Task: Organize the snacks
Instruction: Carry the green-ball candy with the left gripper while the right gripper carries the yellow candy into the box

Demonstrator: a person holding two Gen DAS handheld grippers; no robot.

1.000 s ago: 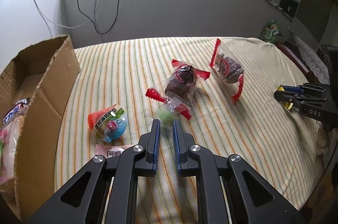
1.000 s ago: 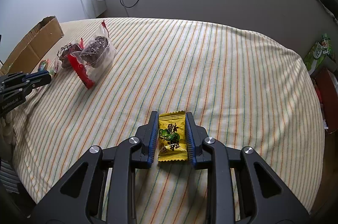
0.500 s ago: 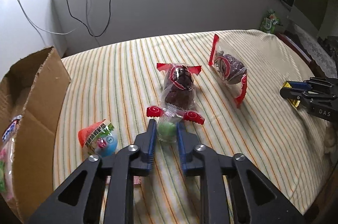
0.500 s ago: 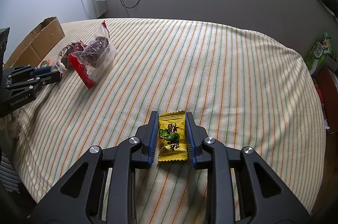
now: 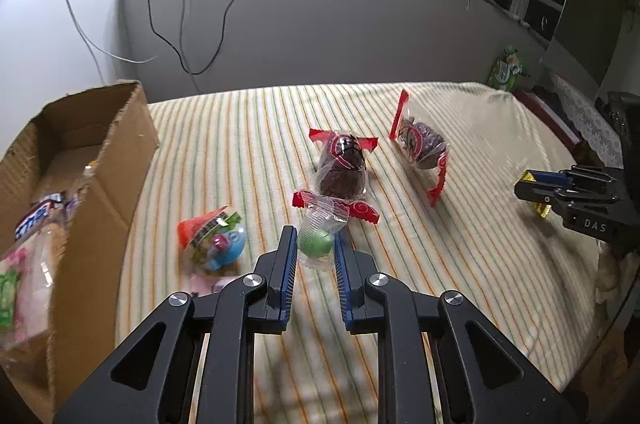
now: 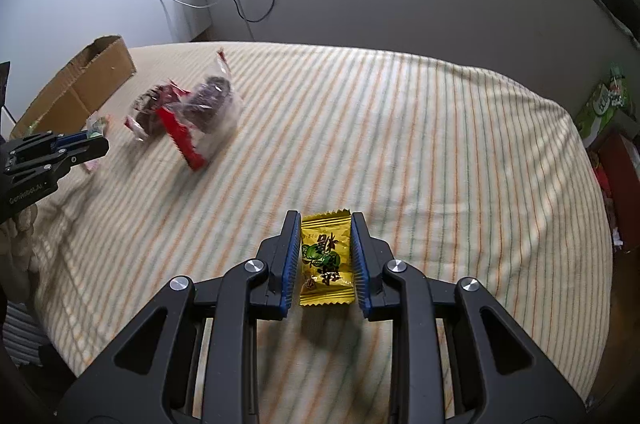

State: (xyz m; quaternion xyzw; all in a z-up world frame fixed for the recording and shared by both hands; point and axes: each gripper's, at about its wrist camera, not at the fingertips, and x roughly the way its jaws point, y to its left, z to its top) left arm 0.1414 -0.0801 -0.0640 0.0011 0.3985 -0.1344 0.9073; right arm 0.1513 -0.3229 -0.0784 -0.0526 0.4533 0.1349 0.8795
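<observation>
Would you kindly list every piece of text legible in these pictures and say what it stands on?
"DAS": black right tongs, body, partly cut off.
"GenRobot.AI": black left tongs, body, blurry.
Dark characters on yellow candy wrapper: not reliably readable.
Print on orange-blue snack packet and cardboard box's packets: blurred.

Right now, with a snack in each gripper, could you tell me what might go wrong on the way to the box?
1. The left gripper pinches the green candy in a loose clear wrapper; it might slip out.
2. The blue candy lies between it and the cardboard box; a low sweep could knock it.
3. The right gripper holds the yellow packet by its edges; it could buckle.
</observation>
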